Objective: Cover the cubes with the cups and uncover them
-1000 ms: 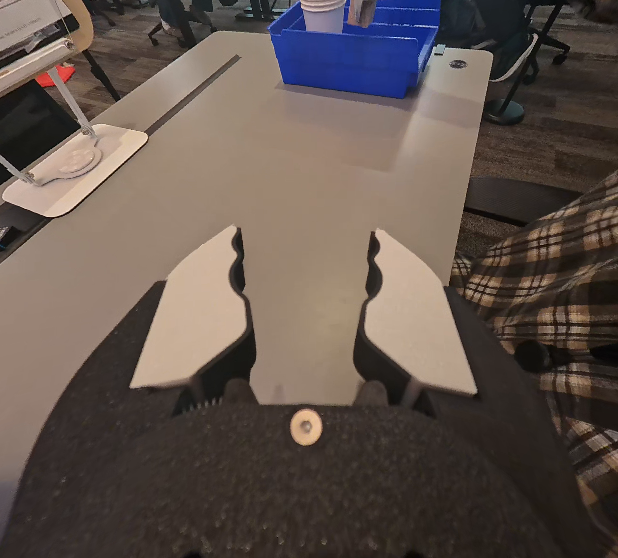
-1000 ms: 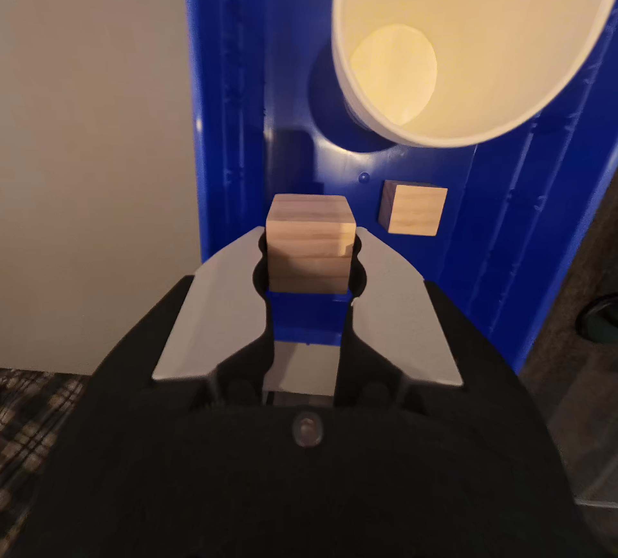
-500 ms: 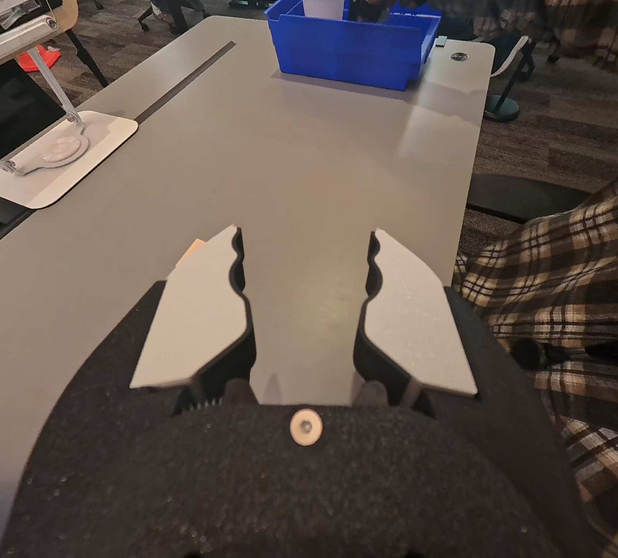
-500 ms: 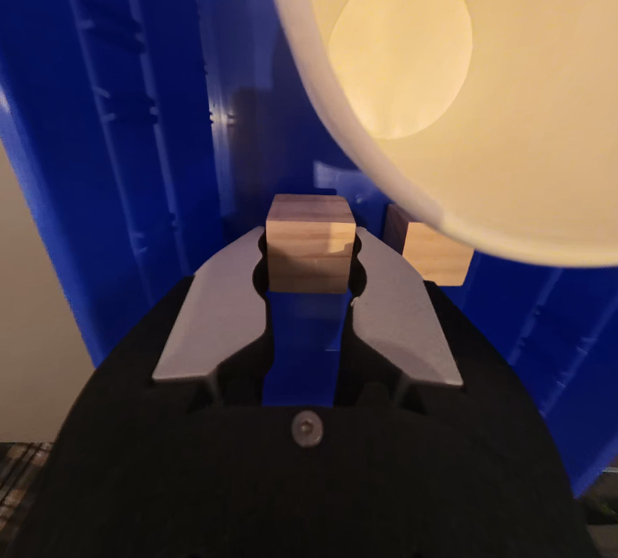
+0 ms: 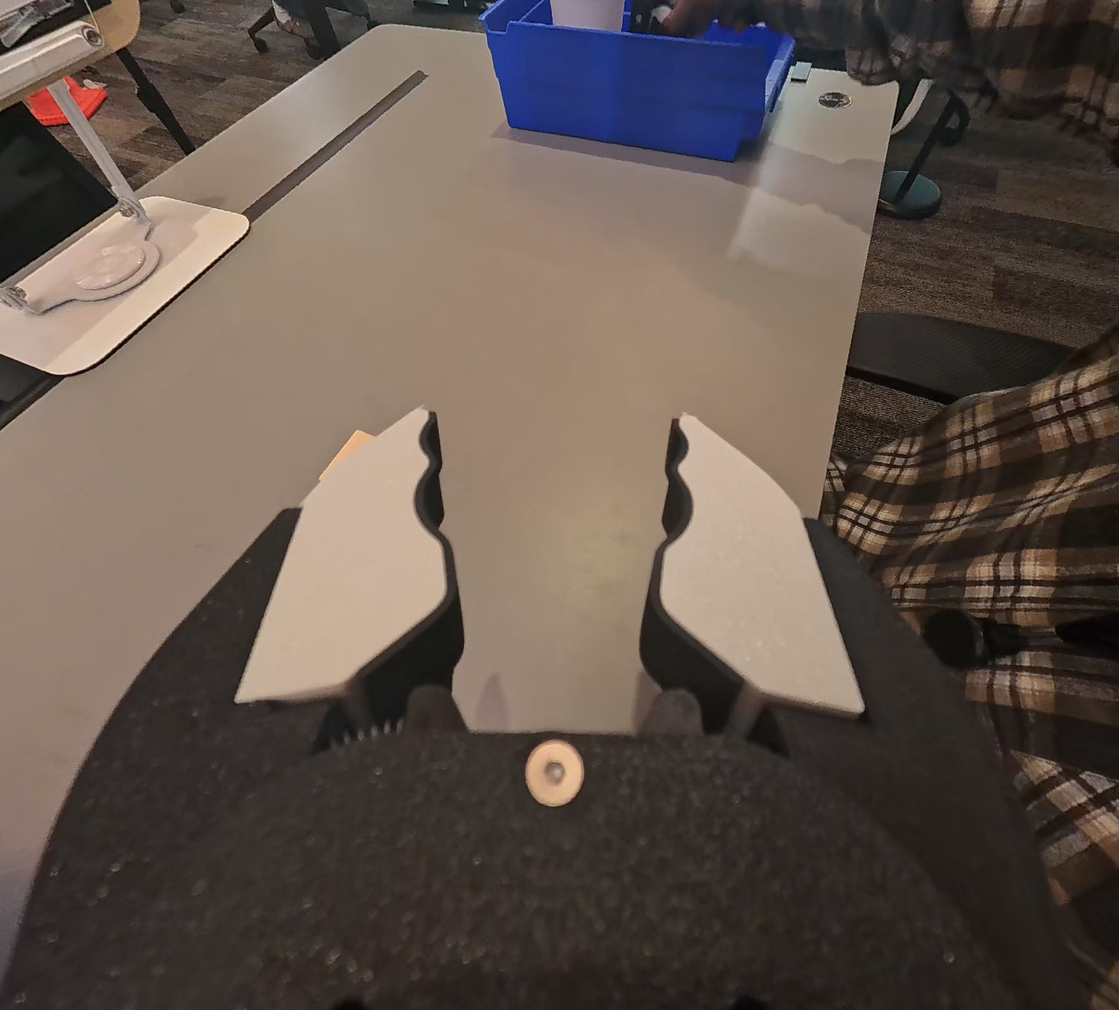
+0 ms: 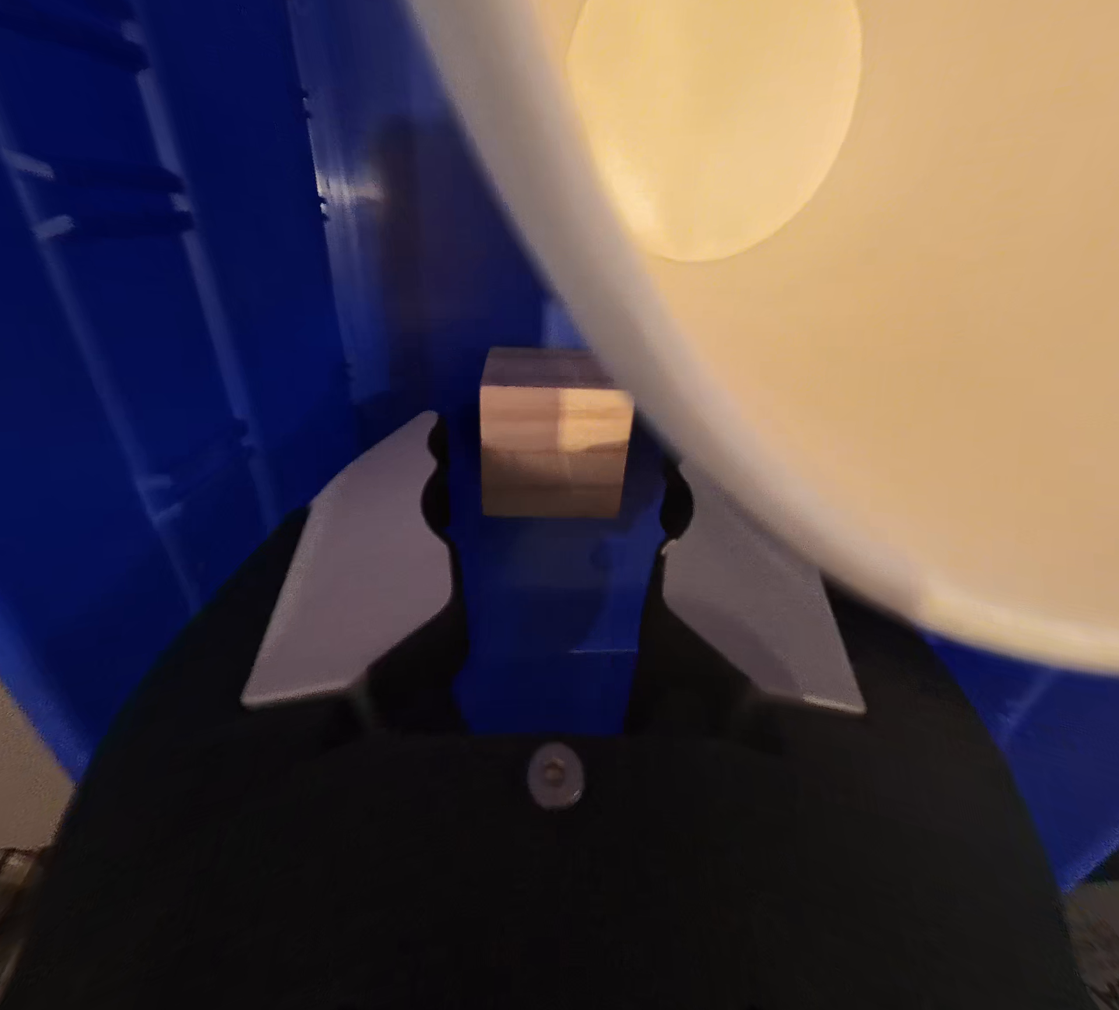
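The right gripper (image 6: pixel 554 472) is down inside the blue bin (image 6: pixel 181 315), jaws apart, with a wooden cube (image 6: pixel 554 457) between them and no pad touching it. The stack of paper cups (image 6: pixel 817 254) stands just beside the cube. To do this step well, I think the gripper should rise straight up, so it knocks neither cube nor cups.

The left wrist view alone shows the grey table (image 5: pixel 545 284), the bin at its far end, and the left gripper (image 5: pixel 551 472) well away from the bin, jaws apart and empty.

Left gripper (image 5: pixel 552 436) agape; right gripper (image 6: pixel 552 439) seemingly parted.
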